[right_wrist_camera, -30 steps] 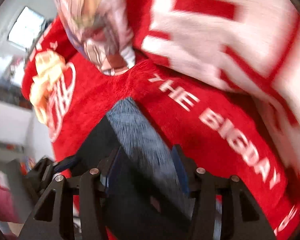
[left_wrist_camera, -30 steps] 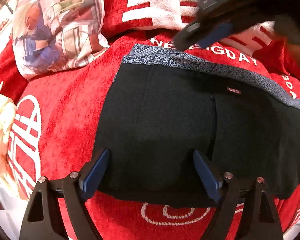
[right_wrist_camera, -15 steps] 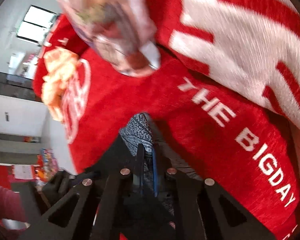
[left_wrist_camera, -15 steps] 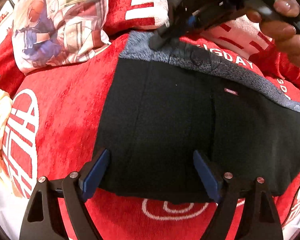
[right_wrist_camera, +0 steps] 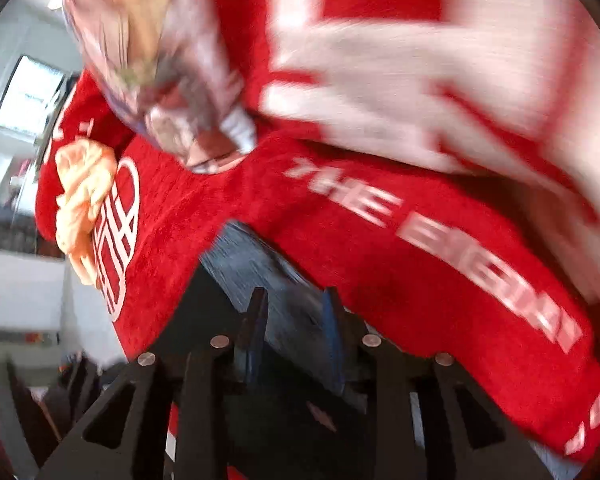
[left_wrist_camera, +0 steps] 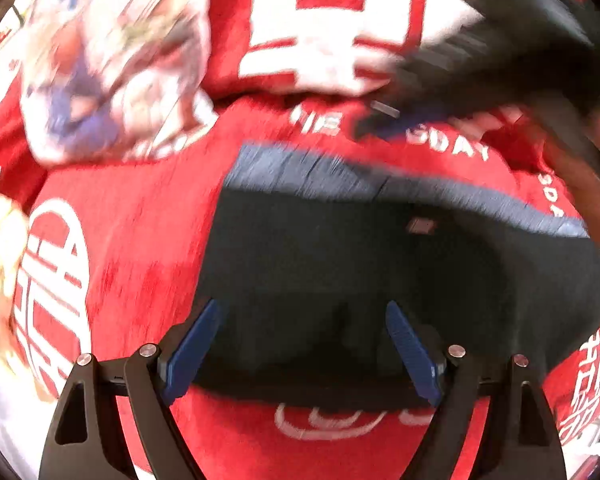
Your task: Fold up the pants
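The pants [left_wrist_camera: 380, 280] are lying folded on a red blanket [left_wrist_camera: 140, 240] with white lettering, their grey waistband [left_wrist_camera: 320, 172] running along the far edge and a small tag [left_wrist_camera: 420, 226] showing just below it. The near edge of the dark cloth is sitting between the fingers [left_wrist_camera: 194, 344] of the left gripper [left_wrist_camera: 304, 354], which are standing wide apart – not pressing on the cloth, as far as the blurred view shows.

The right gripper [right_wrist_camera: 294, 332] is hanging over the far left corner of the pants [right_wrist_camera: 204, 320], with the waistband [right_wrist_camera: 260, 276] passing between its fingers [right_wrist_camera: 256, 320]. Those fingers are opening (the band is between them, though the blur is hiding whether either pad is touching it). In the left view the same gripper [left_wrist_camera: 384, 124] is appearing as a dark smear beyond the waistband, with a hand [left_wrist_camera: 588, 184] at the right edge.

Far left, a printed pillow [left_wrist_camera: 112, 60] is resting on the blanket, and a pale yellow cloth [right_wrist_camera: 84, 200] is lying bunched at the blanket's left side – both well apart from the pants.
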Demonstrator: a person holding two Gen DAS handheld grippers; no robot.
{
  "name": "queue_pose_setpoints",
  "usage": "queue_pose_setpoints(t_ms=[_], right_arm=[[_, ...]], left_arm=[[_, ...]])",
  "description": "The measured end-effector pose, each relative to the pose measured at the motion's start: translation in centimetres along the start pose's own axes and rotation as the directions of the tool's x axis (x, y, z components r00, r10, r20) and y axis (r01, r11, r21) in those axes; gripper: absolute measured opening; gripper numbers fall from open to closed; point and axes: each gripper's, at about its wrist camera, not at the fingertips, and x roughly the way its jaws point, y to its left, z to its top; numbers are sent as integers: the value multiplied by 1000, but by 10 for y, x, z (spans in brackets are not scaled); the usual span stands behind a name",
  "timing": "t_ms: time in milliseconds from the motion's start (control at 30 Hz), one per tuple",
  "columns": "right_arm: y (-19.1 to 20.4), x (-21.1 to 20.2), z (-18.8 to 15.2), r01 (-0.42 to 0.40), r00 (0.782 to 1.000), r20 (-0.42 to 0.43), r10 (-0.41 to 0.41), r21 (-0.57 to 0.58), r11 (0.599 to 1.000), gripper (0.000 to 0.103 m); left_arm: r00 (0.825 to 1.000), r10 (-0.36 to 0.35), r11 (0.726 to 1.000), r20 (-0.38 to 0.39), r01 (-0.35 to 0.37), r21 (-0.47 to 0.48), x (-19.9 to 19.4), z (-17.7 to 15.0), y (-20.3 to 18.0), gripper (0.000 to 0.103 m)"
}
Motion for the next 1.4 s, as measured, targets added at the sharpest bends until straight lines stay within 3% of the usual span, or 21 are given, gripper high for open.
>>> queue_pose_setpoints(t_ms=[133,233,367,500,600,800,933,1000,1033,1067,1133,1267,1333,1400], right_arm=[[-65,-60,-73,72,996,35,-80,182,981,31],[-111,-90,-138,56,996,45,-77,356,933,31],[-162,-107,-248,-105,992,115,42,617,780,31],[-180,-96,-327,-179,983,160,89,732,657,31],[-188,-88,-350,-227,973,205,105,764,604,31],[-218,-96,-369,-346,931,357,83,782,518,31],[-236,-96,-381,-387,914,401,66,807,446,31],[-243,-92,-385,-432,896,438,76,819,377,28],[-244,-94,-384,-435,895,441,71,824,362,17],[-241,-101,-380,-426,895,444,47,817,388,8],[-234,-116,-378,-413,890,457,12,793,447,8],[-233,-102,-400,-339,923,385,-21,836,432,4],[-233,-102,-407,-363,916,402,-5,832,420,5],[-232,-115,-407,-325,929,370,-10,830,452,8]], left_arm=[[1000,22,999,5,-22,25,18,30,-21,86],[999,31,999,-42,-32,-10,31,43,-32,86],[998,6,1000,-70,-4,25,22,29,-65,86],[994,16,992,-110,-2,128,26,4,-104,86],[984,73,990,-164,-51,134,49,-10,-112,88],[985,107,983,-135,-85,162,49,-17,-120,92],[984,108,983,-138,-86,160,52,-16,-120,96],[984,109,983,-143,-86,161,52,-15,-121,96],[984,105,984,-145,-82,158,52,-15,-120,96],[984,102,984,-146,-78,158,52,-15,-120,96],[985,102,982,-142,-78,170,58,-14,-121,96],[985,116,974,-128,-88,207,61,-19,-121,102],[981,120,976,-151,-89,200,64,-18,-120,102],[974,133,977,-184,-98,190,61,-12,-123,102]])
